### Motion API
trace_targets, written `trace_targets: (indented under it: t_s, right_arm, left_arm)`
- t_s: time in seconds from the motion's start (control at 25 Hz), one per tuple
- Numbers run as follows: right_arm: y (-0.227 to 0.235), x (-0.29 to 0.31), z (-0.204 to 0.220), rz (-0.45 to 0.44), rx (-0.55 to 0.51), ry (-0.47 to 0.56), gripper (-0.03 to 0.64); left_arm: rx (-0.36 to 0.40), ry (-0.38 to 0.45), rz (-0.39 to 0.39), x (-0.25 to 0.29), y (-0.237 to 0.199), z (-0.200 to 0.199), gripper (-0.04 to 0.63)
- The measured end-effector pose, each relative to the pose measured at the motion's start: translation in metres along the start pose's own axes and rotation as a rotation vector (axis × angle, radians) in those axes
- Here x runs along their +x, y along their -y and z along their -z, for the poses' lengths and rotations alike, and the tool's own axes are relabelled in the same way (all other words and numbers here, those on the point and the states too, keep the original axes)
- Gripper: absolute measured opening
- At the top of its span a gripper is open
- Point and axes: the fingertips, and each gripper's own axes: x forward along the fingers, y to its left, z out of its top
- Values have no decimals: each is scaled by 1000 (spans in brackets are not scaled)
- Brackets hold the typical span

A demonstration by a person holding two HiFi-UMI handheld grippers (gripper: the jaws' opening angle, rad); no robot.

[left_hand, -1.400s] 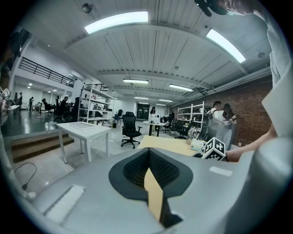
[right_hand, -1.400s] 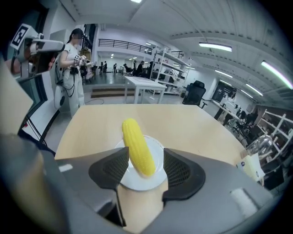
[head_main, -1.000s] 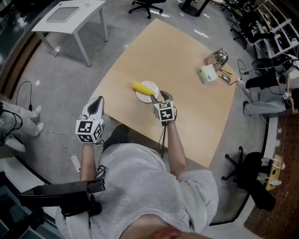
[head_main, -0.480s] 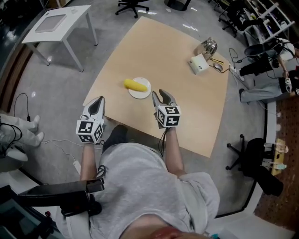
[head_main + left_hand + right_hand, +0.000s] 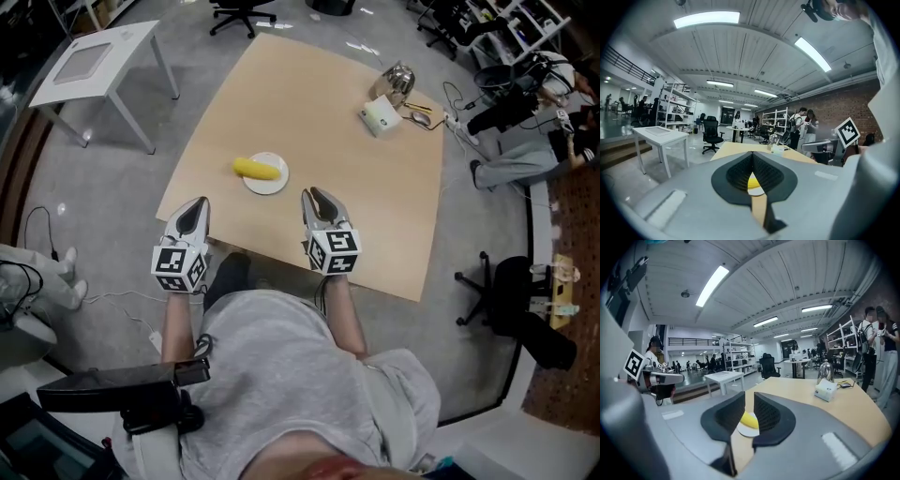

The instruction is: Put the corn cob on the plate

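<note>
The yellow corn cob point(image 5: 257, 168) lies on the small white plate point(image 5: 272, 182) near the left front of the wooden table point(image 5: 366, 206). My right gripper point(image 5: 315, 194) hovers over the table's near edge, short of the plate. Its jaws have just been closing; only a narrow gap stays between them, with nothing in it. In the right gripper view the corn cob point(image 5: 749, 419) and plate point(image 5: 748, 431) show far beyond my right gripper point(image 5: 749, 399). My left gripper point(image 5: 194, 202) hangs off the table's left corner, pads together and empty. The left gripper view frames the corn cob point(image 5: 753, 180) beyond my left gripper point(image 5: 752, 158).
A white box point(image 5: 378, 117) and a shiny metal pot point(image 5: 398, 78) stand at the table's far right corner beside cables. A white side table point(image 5: 94, 49) stands on the floor at the far left. Office chairs and people stand around the room.
My right gripper has drawn back from the plate toward the near table edge and risen, its jaws narrowing. The corn cob stays on the plate. The left gripper has shifted little.
</note>
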Motion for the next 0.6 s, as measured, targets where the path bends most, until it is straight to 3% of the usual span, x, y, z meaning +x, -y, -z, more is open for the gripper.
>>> trace_targets:
  t_s: [0.6]
  right_arm:
    - [11, -54, -3, 56, -2, 60, 18]
  left_arm:
    - [29, 33, 61, 4, 38, -12, 20]
